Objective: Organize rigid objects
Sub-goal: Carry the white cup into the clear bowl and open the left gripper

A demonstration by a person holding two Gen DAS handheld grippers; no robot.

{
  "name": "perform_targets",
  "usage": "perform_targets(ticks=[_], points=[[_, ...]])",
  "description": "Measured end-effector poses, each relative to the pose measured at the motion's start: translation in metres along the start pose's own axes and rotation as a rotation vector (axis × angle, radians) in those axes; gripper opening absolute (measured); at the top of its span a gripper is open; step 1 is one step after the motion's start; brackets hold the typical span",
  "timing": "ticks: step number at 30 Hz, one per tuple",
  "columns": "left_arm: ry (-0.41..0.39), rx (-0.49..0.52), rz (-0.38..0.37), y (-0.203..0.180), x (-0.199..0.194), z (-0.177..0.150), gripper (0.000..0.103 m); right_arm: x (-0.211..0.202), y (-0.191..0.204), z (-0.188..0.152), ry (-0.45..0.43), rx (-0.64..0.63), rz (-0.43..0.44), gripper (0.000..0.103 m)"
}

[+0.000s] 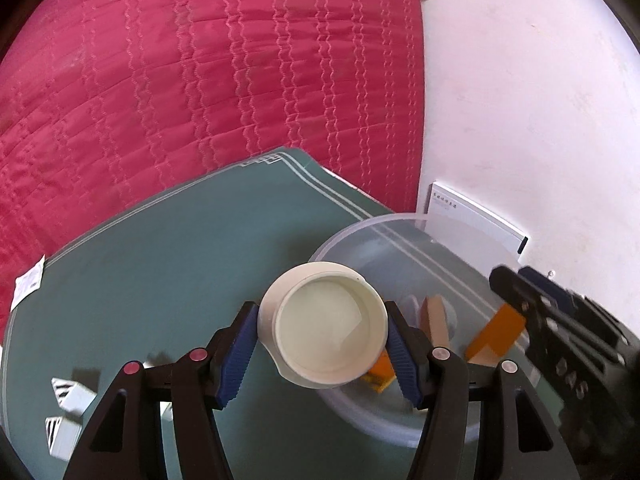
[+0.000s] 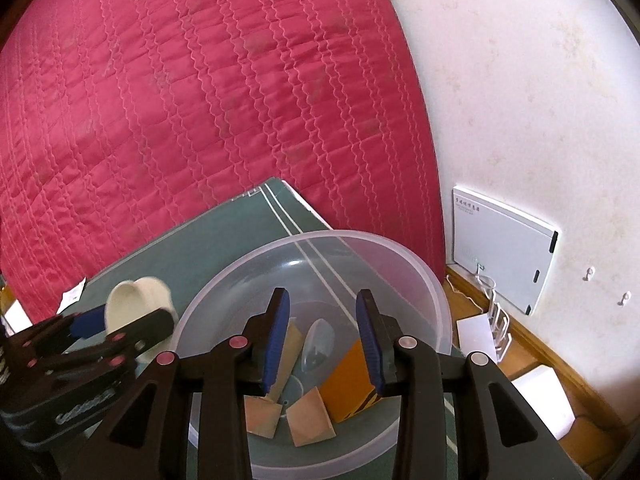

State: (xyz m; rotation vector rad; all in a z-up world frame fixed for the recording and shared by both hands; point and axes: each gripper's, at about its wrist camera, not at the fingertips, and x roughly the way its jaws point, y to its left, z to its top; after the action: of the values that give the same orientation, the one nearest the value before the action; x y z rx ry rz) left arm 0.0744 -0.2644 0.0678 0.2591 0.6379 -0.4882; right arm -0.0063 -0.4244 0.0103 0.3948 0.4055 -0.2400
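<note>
My left gripper (image 1: 322, 334) is shut on a cream ceramic cup (image 1: 326, 326), holding it above the near rim of a clear plastic bowl (image 1: 404, 222). The bowl (image 2: 416, 268) stands on a green mat (image 1: 168, 264) and holds wooden blocks (image 2: 310, 416), an orange box (image 2: 352, 384) and a clear plastic piece (image 2: 318, 340). My right gripper (image 2: 322, 340) is open and empty over the bowl. It shows at the right of the left wrist view (image 1: 560, 332). The cup and left gripper (image 2: 100, 340) appear left of the bowl.
A red quilted bed (image 1: 200, 80) lies behind the mat. White boxes (image 1: 64, 408) sit on the mat at the left. A white wall device (image 2: 504, 248), a wooden floor edge (image 2: 540, 352) and white boxes (image 2: 544, 400) are at the right.
</note>
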Motion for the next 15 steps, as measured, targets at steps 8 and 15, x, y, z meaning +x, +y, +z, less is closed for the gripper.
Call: perform_targets(ticks=[8,15], points=[[0.002,-0.051,-0.040,0.008,0.021,0.003,0.082,0.000,0.001,-0.001,-0.004,-0.004,0.001,0.036],[0.019,-0.080,-0.004,0.021,0.015,-0.009,0.082,0.000,0.003,-0.002,0.002,-0.007,0.001,0.036]])
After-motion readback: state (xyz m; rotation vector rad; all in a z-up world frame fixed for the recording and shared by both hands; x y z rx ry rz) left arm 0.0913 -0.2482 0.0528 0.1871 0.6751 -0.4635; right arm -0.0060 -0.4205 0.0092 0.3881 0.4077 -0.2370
